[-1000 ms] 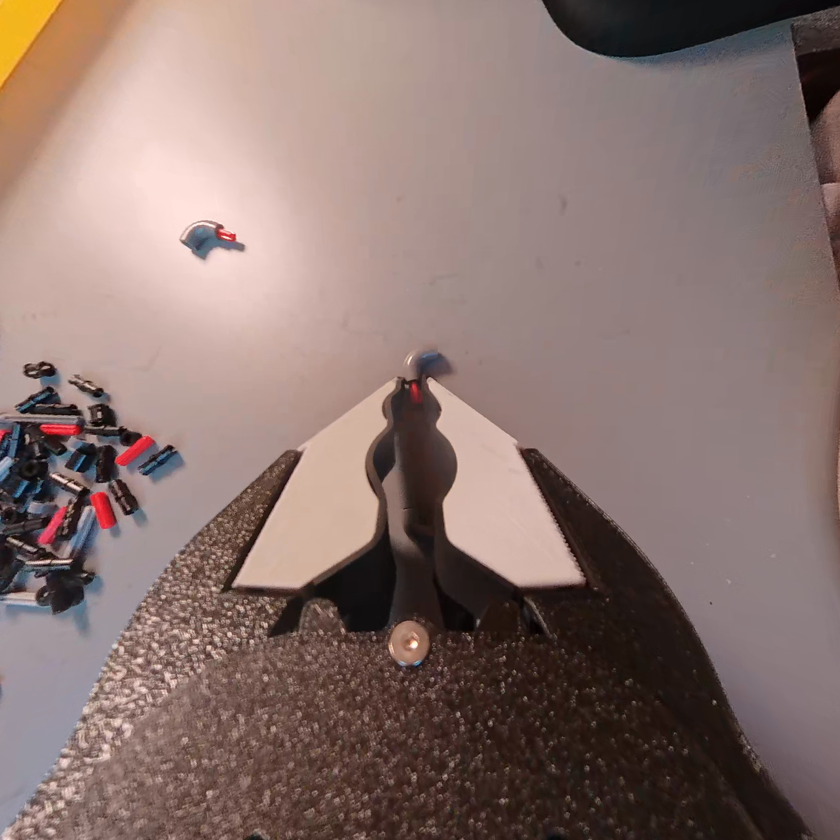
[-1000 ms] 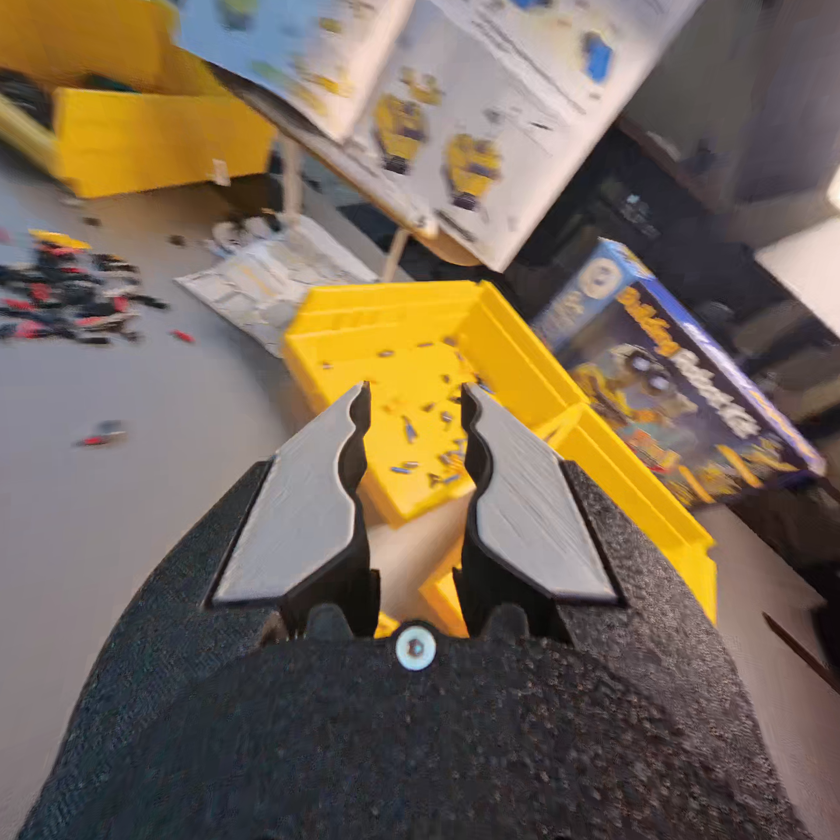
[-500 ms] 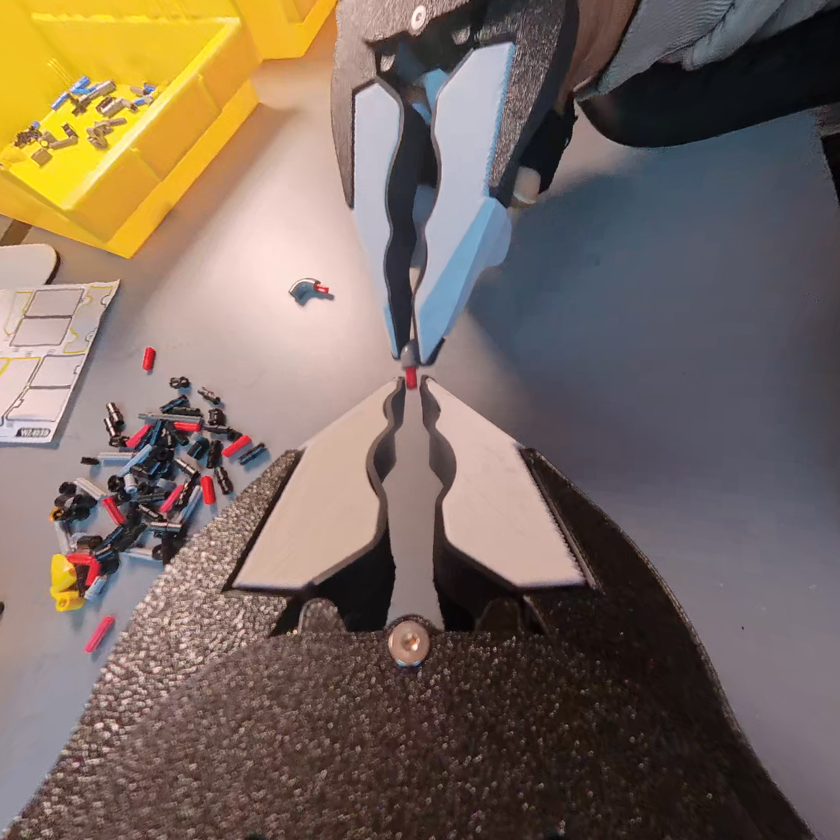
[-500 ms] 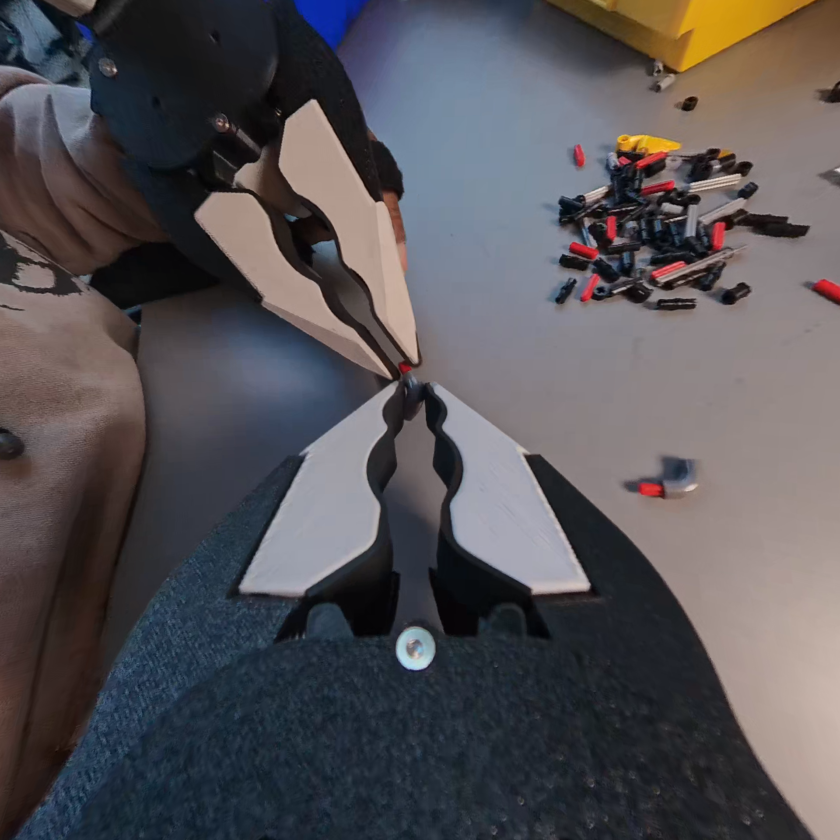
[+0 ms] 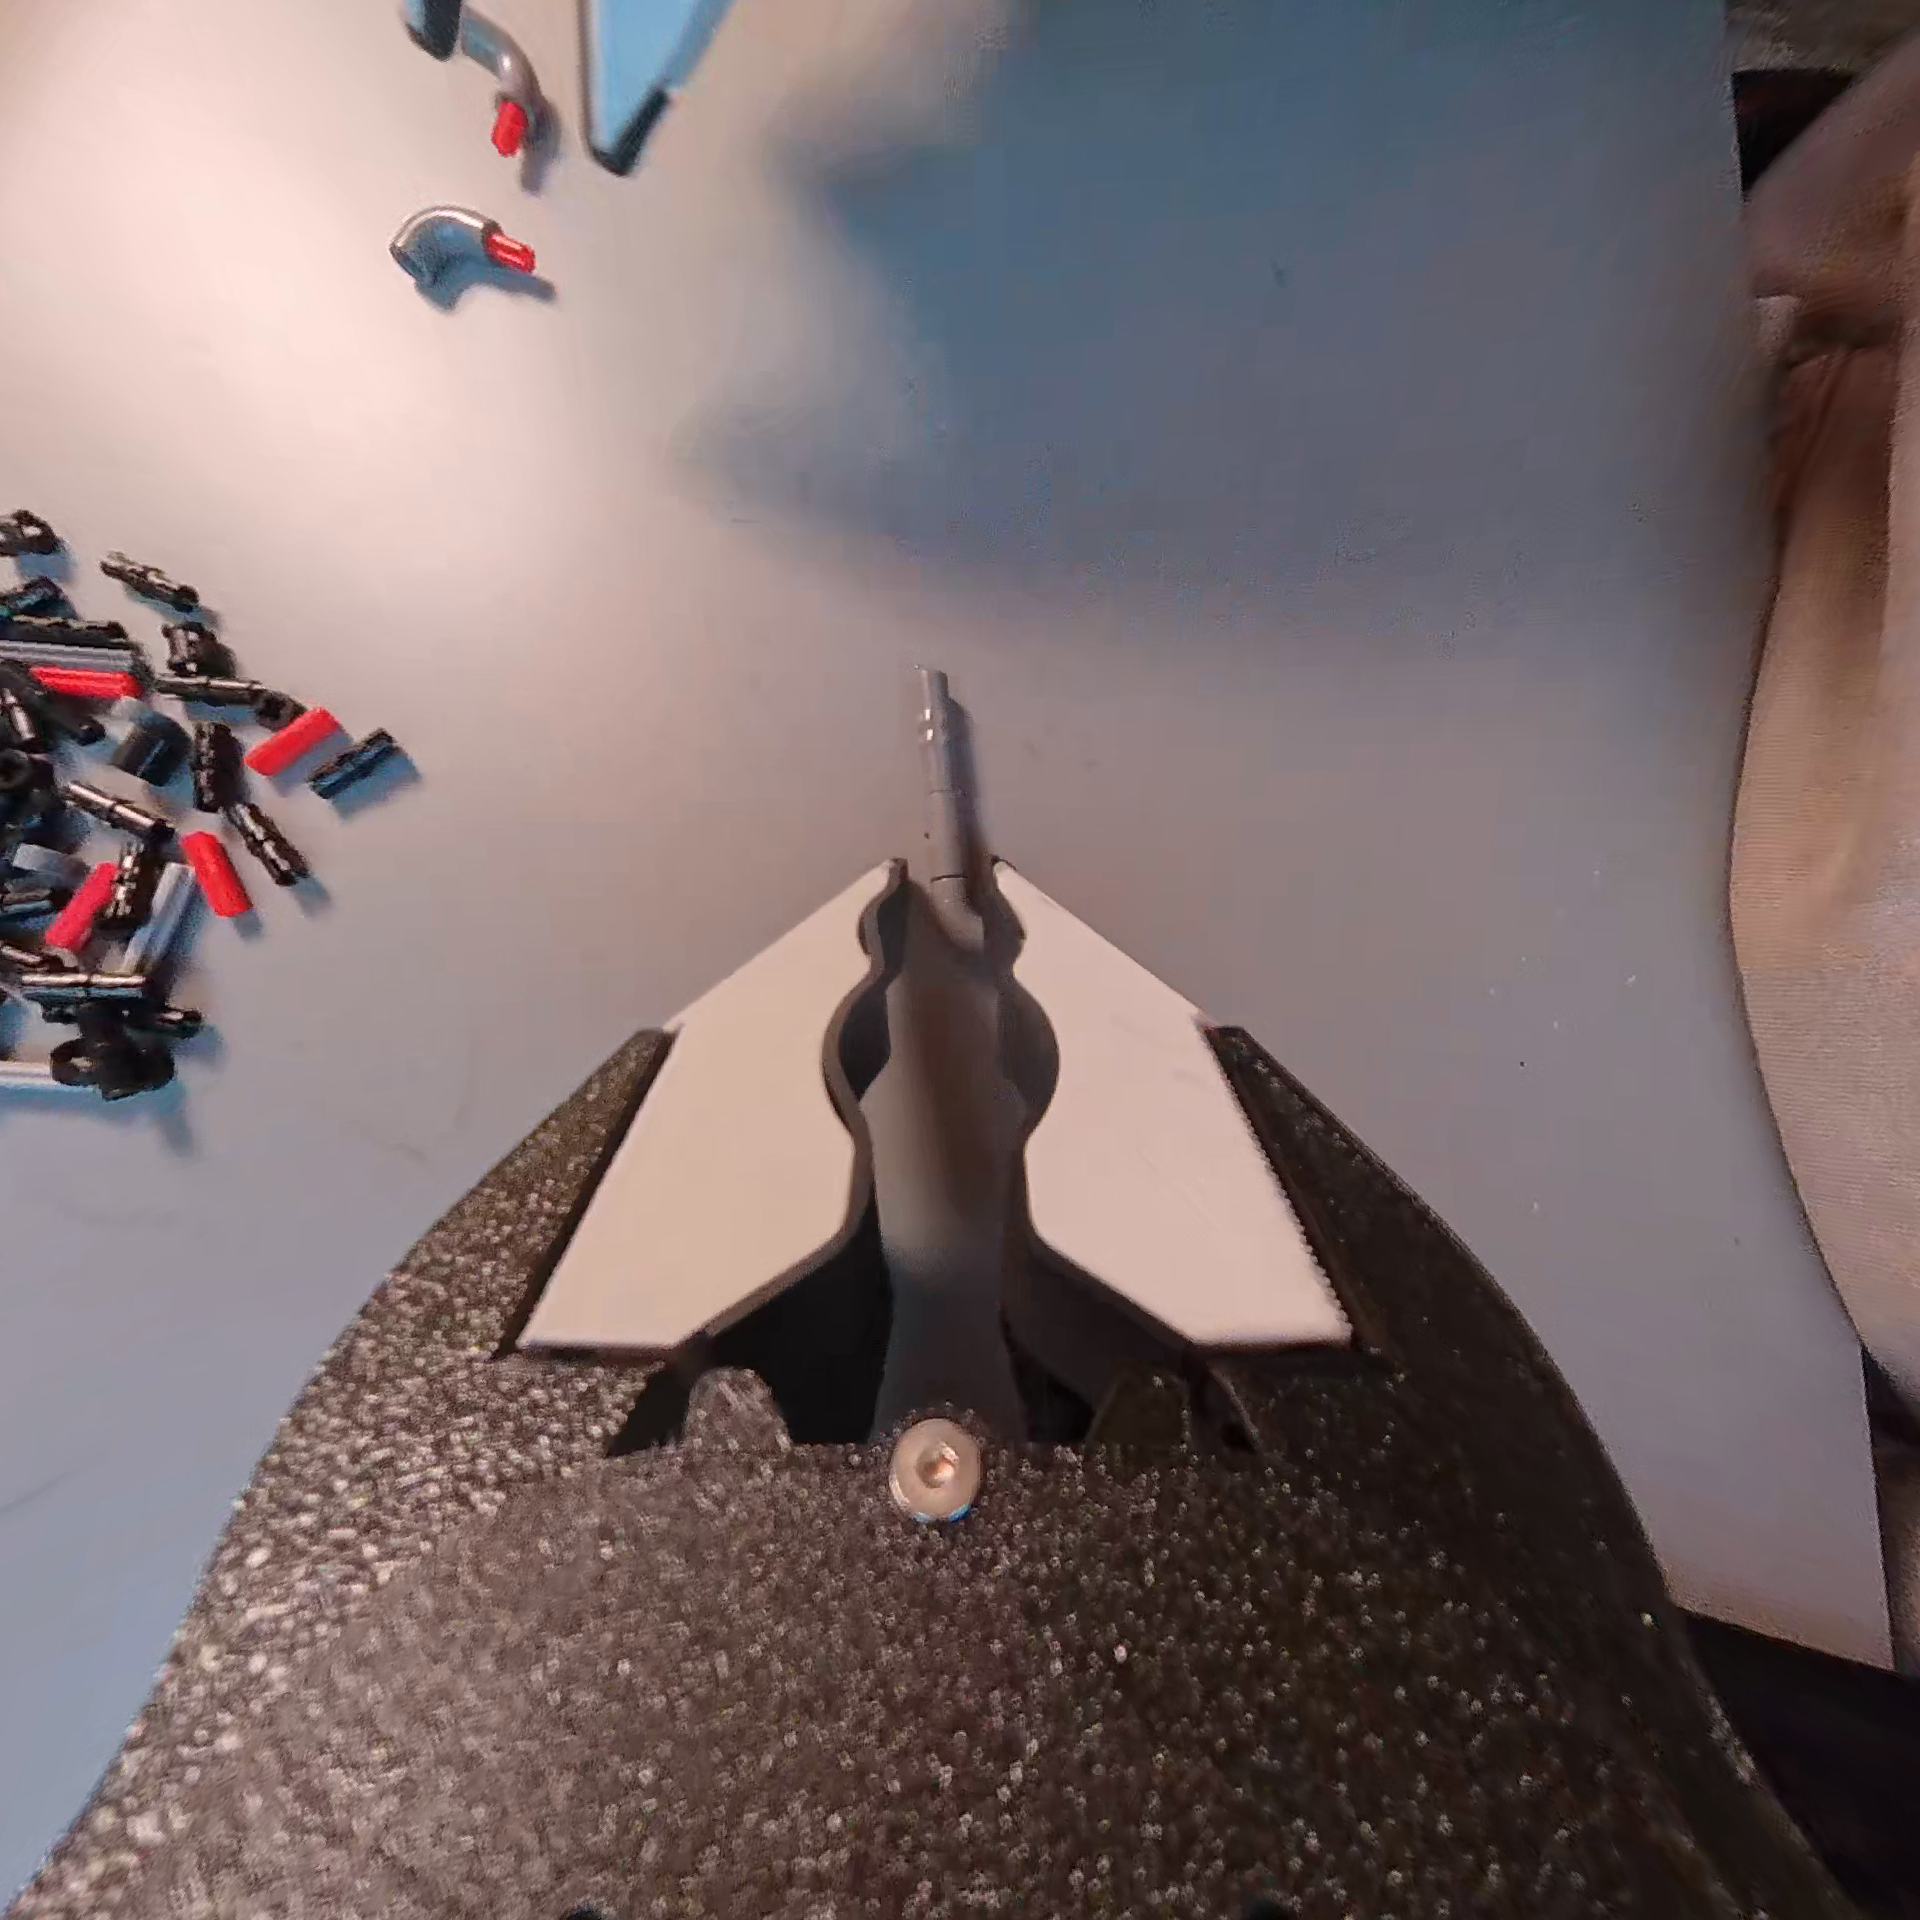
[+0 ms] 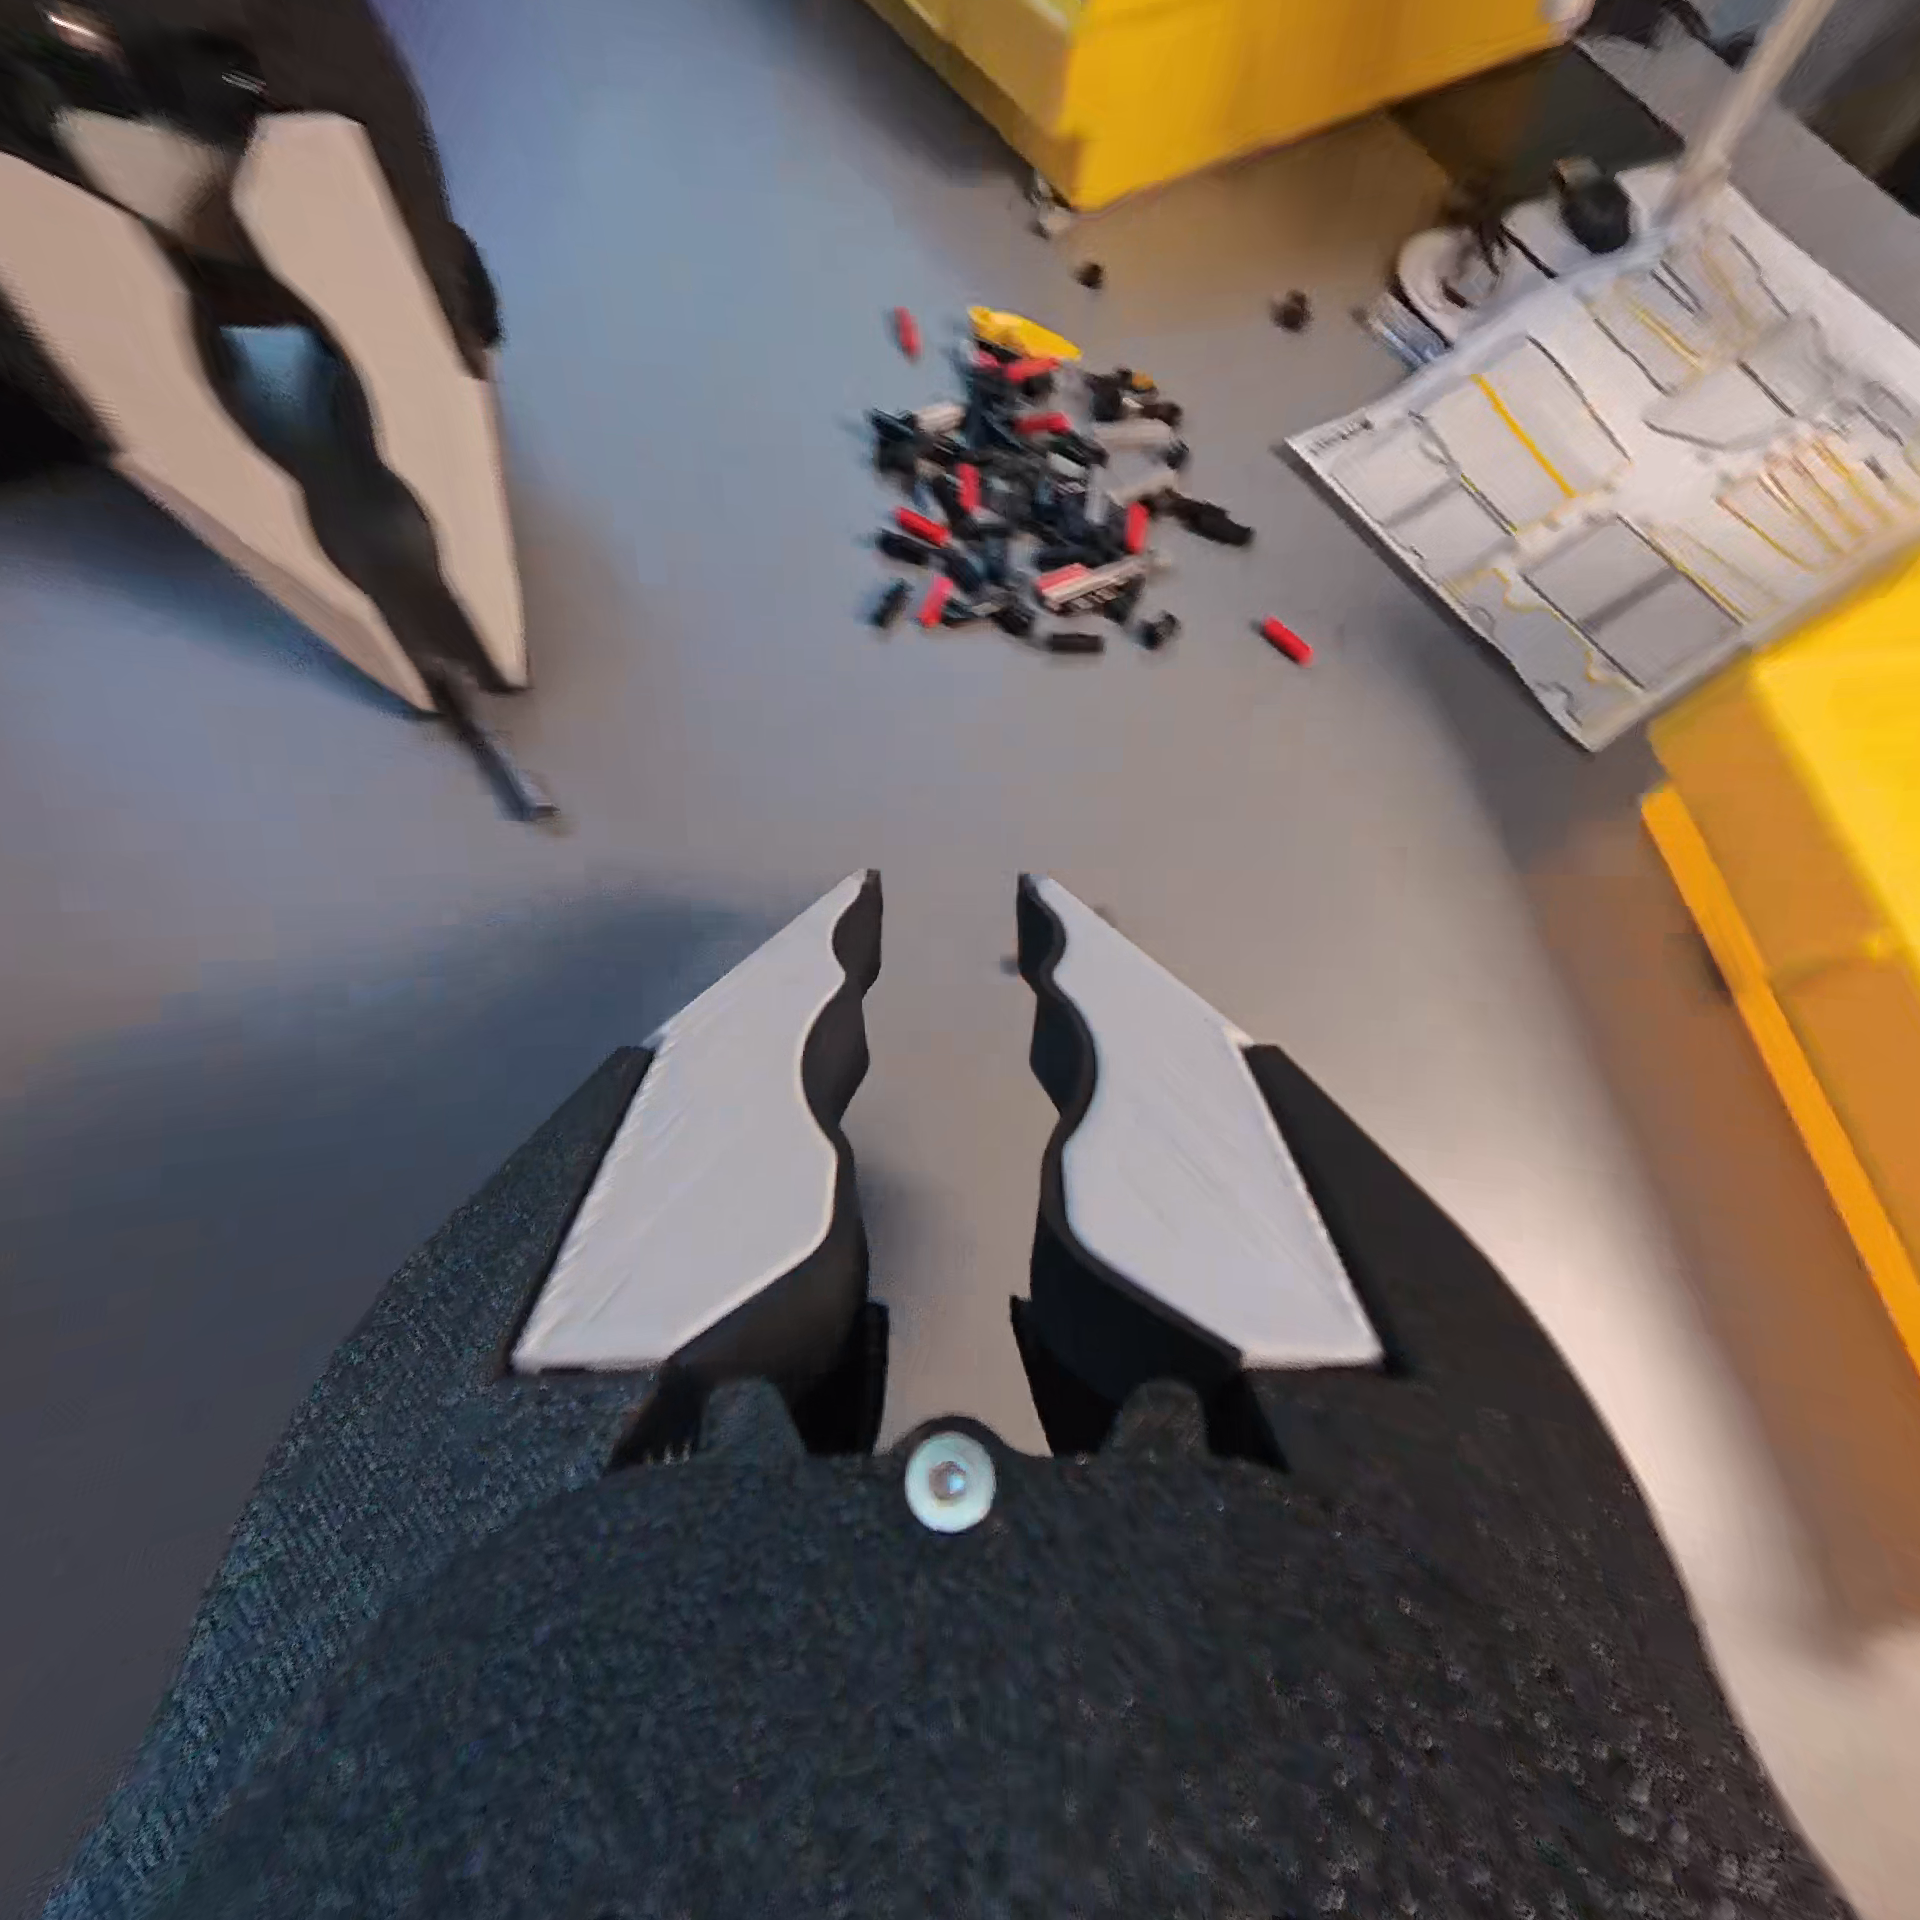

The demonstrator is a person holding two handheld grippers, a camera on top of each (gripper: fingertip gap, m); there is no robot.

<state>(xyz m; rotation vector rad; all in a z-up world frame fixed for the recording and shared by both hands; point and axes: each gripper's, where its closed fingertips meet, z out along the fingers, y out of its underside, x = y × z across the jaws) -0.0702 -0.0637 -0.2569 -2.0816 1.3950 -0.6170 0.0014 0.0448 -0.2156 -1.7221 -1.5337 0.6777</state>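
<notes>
Grey stepped pin (image 5: 940, 774) pinched in left claw (image 5: 945, 873), right claw (image 6: 949, 883) parted

soft light, motion blur, fisheye edges

My left gripper (image 5: 943, 868), black textured body with pale grey fingers, is closed at the tips, pinching a thin grey rod that sticks forward. My right gripper (image 6: 950, 883), same build, has its fingers parted with nothing between them; it points toward the left gripper's tips.
</notes>
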